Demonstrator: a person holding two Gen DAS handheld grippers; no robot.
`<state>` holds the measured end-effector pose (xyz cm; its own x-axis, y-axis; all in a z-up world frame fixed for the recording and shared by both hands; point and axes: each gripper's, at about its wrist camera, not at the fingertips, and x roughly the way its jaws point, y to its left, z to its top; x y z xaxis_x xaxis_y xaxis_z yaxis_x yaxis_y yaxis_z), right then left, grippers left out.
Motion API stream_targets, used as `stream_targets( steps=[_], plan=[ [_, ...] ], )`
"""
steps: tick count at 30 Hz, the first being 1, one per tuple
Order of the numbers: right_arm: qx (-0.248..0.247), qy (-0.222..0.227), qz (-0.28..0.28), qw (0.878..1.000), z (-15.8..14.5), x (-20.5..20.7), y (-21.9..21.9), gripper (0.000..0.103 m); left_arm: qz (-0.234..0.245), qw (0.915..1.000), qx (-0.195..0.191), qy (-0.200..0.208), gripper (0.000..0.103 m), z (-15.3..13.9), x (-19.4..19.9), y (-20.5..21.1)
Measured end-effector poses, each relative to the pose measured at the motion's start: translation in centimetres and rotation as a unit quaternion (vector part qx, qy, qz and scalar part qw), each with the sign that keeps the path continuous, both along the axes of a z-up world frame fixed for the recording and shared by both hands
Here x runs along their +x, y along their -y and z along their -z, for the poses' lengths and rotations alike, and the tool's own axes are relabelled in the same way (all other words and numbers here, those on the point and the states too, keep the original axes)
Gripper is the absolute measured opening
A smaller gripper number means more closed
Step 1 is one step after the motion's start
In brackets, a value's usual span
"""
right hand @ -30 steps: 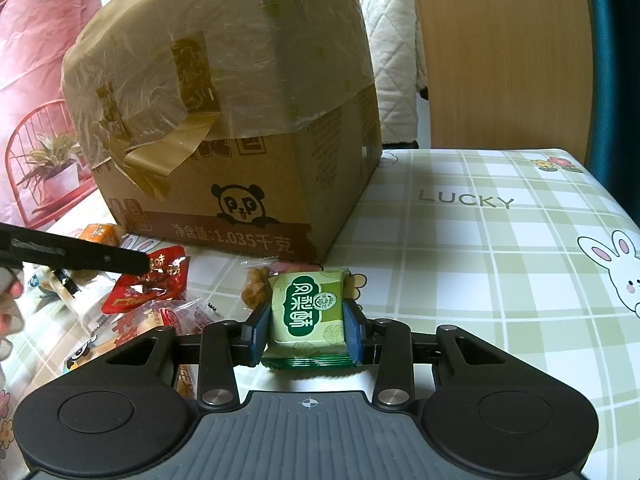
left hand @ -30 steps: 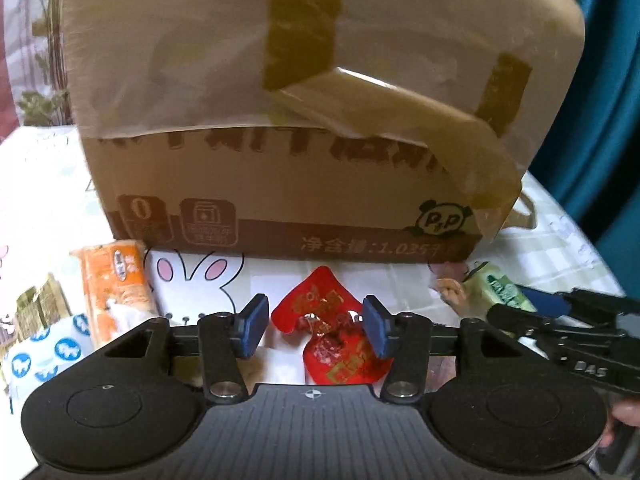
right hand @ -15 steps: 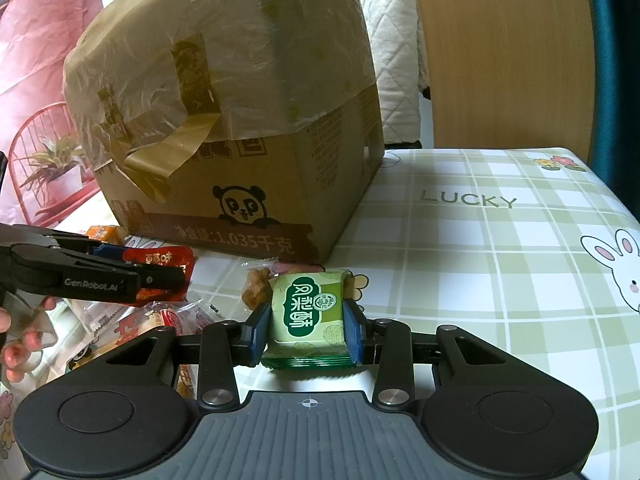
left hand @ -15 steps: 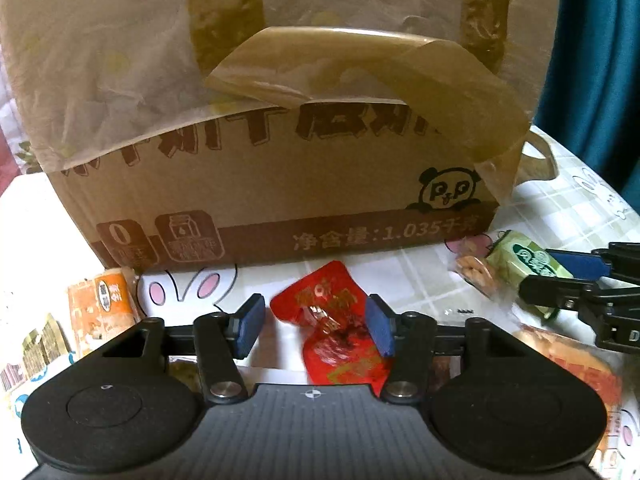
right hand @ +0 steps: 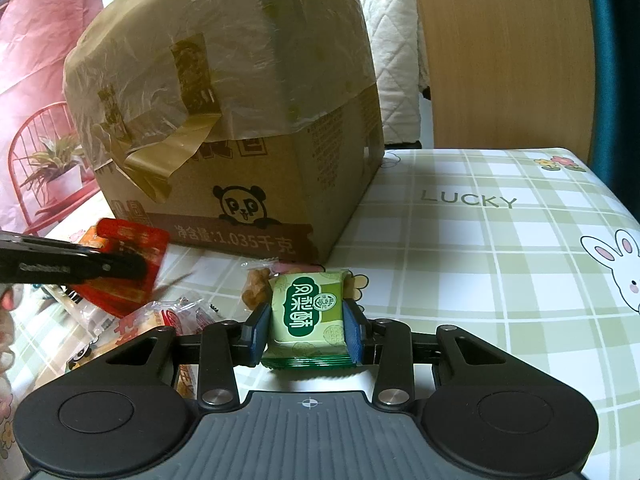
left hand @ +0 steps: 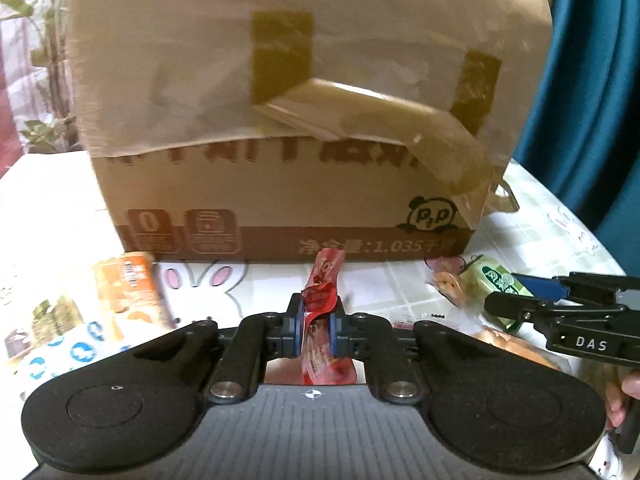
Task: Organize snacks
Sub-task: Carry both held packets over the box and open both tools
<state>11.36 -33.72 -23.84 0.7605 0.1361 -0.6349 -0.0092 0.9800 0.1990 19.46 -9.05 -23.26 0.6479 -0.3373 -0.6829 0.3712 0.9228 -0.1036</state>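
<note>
Pinching red packet (left hand: 320,320), left claw (left hand: 316,324) angled downward

Your left hand-held gripper (left hand: 316,326) is matte black, with a ribbed grey deck, two round discs, silver screws and blue pads. The right hand-held gripper (right hand: 307,330) matches it, lettered "DAS" in white on its side.

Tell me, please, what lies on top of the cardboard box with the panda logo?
Translucent plastic film covers the top of the cardboard box, held by brown tape, one strip hanging loose. The box's lid and contents are hidden beneath it.
</note>
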Motion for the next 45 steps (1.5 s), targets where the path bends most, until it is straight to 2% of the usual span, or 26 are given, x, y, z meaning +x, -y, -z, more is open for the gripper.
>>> stream_targets(
  steps=[6,12,20,23,28,32,39,40,42,45],
  plan=[
    [-0.008,0.005,0.013,1.0,-0.8,-0.6,-0.1,0.035,-0.012,0.9997,-0.01,0.02,0.013,-2.5,-1.2,-2.1],
    [-0.009,0.037,0.044,0.998,-3.8,-2.9,0.2,0.035,-0.029,0.9977,-0.034,0.052,0.013,-5.2,-2.1,-3.9],
    [-0.026,0.134,0.064,0.989,-12.0,-3.6,0.4,0.035,-0.038,0.9889,-0.059,0.13,0.013,-11.3,-2.3,-5.7],
    [-0.033,0.166,0.054,0.984,-15.4,-2.3,0.0,0.035,-0.036,0.9834,-0.061,0.167,0.013,-14.3,-2.0,-6.2],
    [-0.046,0.196,0.021,0.979,-19.8,1.7,-1.5,0.035,-0.032,0.977,-0.064,0.201,0.013,-18.1,0.2,-5.5],
    [-0.053,0.179,0.007,0.982,-21.4,5.2,-3.0,0.035,-0.021,0.9765,-0.063,0.205,0.013,-19.7,3.3,-4.1],
    [-0.052,0.127,0.024,0.99,-20.0,10.0,-4.9,0.037,-0.011,0.9837,-0.05,0.173,0.015,-19.0,7.5,-2.3],
    [-0.051,0.124,0.028,0.99,-20.0,10.2,-4.9,0.04,-0.01,0.9848,-0.051,0.166,0.019,-18.7,8.0,-2.3],
    [-0.047,0.124,0.028,0.991,-19.8,10.0,-5.1,0.042,-0.017,0.9863,-0.055,0.155,0.045,-18.2,8.6,-2.7],
    [-0.047,0.132,0.019,0.99,-20.2,8.9,-4.9,0.042,-0.023,0.9864,-0.065,0.149,0.046,-17.9,8.1,-3.8]
  ],
)
